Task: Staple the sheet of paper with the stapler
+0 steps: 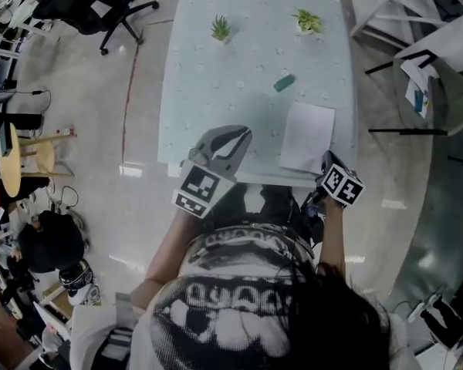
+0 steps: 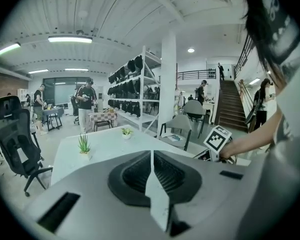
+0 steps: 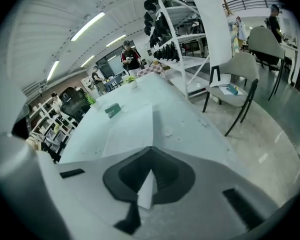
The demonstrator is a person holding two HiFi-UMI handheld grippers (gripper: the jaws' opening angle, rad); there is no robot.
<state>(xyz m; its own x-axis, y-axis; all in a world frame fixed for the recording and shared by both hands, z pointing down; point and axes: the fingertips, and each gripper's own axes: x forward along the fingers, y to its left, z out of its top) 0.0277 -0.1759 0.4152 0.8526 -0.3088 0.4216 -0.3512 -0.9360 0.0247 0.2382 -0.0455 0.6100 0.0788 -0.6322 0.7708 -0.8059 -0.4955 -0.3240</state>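
Left gripper [image 1: 245,133]: jaws closed on nothing, hovering over the near edge of the desk [image 1: 208,91]. It is probably parked there until the stapler is needed.
Right gripper [image 1: 325,160]: jaws closed. In the right gripper view the near right edge of the sheet of paper [image 1: 307,136] runs straight into their tips, so they appear to pinch that corner.
Why that corner: it is the nearest part of the sheet, and gripping it leaves the rest clear for stapling.
Sheet of paper: flat on the desk, stretching away ahead of the right jaws, off to the right of the left jaws.
Stapler [image 1: 285,82]: green, lying untouched beyond the sheet's far edge, well ahead of both pairs of jaws and held by neither.
Plants [image 1: 221,28]: two small pots at the far end of the desk, clear of the work.
Stage: the sheet looks secured, and the stapler is not yet fetched.
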